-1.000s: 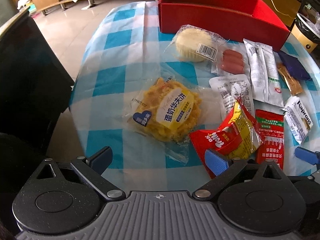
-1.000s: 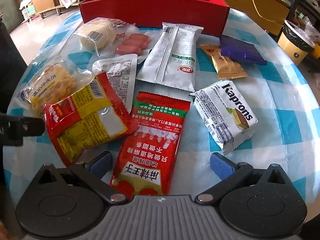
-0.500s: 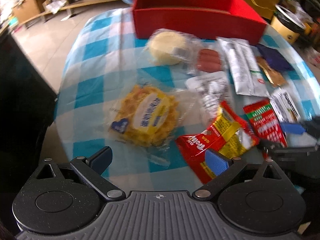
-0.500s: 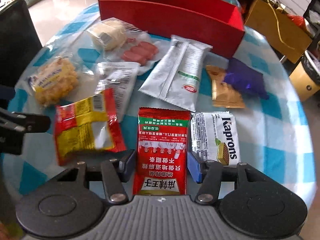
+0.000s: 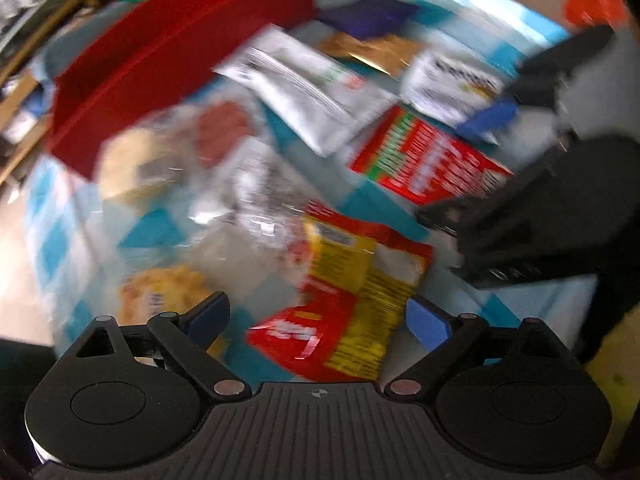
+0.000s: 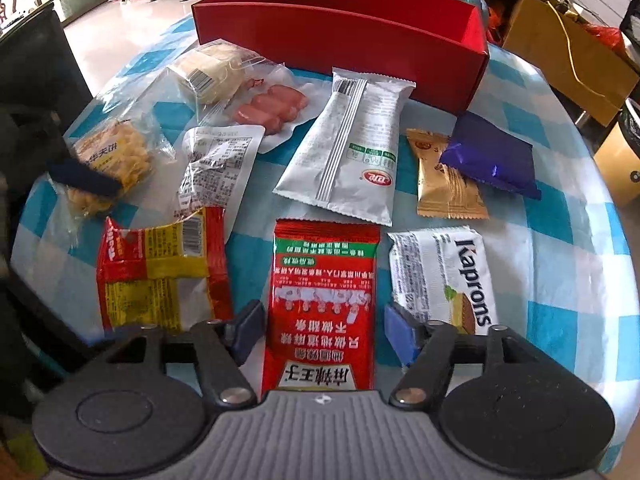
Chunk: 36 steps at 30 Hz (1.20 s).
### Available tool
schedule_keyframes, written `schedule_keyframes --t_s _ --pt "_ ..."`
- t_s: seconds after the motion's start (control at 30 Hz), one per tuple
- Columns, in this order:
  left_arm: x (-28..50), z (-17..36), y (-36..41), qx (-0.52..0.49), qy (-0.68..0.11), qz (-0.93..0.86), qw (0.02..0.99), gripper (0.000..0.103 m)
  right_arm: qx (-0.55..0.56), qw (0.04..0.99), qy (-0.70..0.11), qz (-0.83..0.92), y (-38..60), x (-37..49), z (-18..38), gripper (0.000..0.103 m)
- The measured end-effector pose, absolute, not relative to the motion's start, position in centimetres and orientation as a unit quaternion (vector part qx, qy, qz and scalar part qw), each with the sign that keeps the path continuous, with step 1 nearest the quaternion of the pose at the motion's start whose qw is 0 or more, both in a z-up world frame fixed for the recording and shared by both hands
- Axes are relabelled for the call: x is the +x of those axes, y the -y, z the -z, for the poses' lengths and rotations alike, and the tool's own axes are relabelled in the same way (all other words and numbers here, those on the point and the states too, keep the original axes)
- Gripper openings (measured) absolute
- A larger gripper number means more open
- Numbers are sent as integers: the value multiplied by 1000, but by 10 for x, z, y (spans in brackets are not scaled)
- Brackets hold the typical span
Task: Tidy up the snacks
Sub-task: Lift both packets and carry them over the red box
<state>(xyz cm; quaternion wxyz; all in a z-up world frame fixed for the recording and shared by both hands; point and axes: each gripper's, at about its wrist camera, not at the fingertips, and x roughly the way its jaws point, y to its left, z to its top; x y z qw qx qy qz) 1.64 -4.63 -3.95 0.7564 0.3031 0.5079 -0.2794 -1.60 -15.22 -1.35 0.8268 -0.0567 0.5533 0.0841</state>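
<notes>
The red box (image 6: 340,32) stands open at the far side of the table (image 6: 560,264), and as far as its inside shows it holds nothing; every snack lies outside it on the blue-and-white checked cloth. A silver pouch (image 6: 352,148) almost touches the box's front wall, and a purple packet (image 6: 492,156) overlaps a gold wrapper (image 6: 444,176) near the box's right corner. Bare cloth runs along the table's right edge, while the left half is crowded: a waffle pack (image 6: 116,156), a clear printed bag (image 6: 216,168), a sausage pack (image 6: 272,108) and a pale cake (image 6: 212,72). The right gripper (image 6: 324,330) straddles the red Chinese-lettered sachet (image 6: 324,296), jaws partly apart and having just been opening, pads beside its edges without visibly pressing. A white Kaprons pack (image 6: 444,276) lies just to its right. The left gripper (image 5: 316,316), in a blurred view, hangs with jaws spread wide, having just been closing slightly, over the red-and-yellow packet (image 5: 352,292), which lies flat and crinkled between the fingers, untouched.
</notes>
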Motion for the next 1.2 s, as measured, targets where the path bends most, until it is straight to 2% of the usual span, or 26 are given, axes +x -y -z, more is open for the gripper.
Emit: schedule_keyframes --t_s 0.03,0.07,0.13,0.2,0.27,0.33,0.6,0.73,0.9,1.2 --pt "16 47 49 308 -521 282 744 98 -58 826 -554 -88 151 -15 14 79" --pt "16 52 51 307 -526 282 741 98 -66 821 -560 -93 149 -13 18 83" --pt "20 57 49 292 -536 280 741 103 -74 823 -556 -93 147 -13 20 83" --pt "31 60 44 266 -555 275 739 103 -71 826 -551 -93 150 -13 17 75" --pt "34 62 40 255 -555 276 742 103 -69 831 -546 -89 153 -13 14 55" --pt "34 64 41 260 -556 275 740 103 -63 831 -546 -84 157 -12 12 51" --pt "34 60 43 248 -575 254 737 103 -49 832 -547 -82 162 -18 8 46" --pt "31 49 37 230 -573 256 744 85 -32 834 -546 -74 169 -23 5 45" --pt "22 47 35 226 -575 247 746 77 -21 839 -539 -71 173 -28 0 44" --pt "-9 35 23 215 -574 237 754 74 -10 852 -519 -72 177 -33 -14 44"
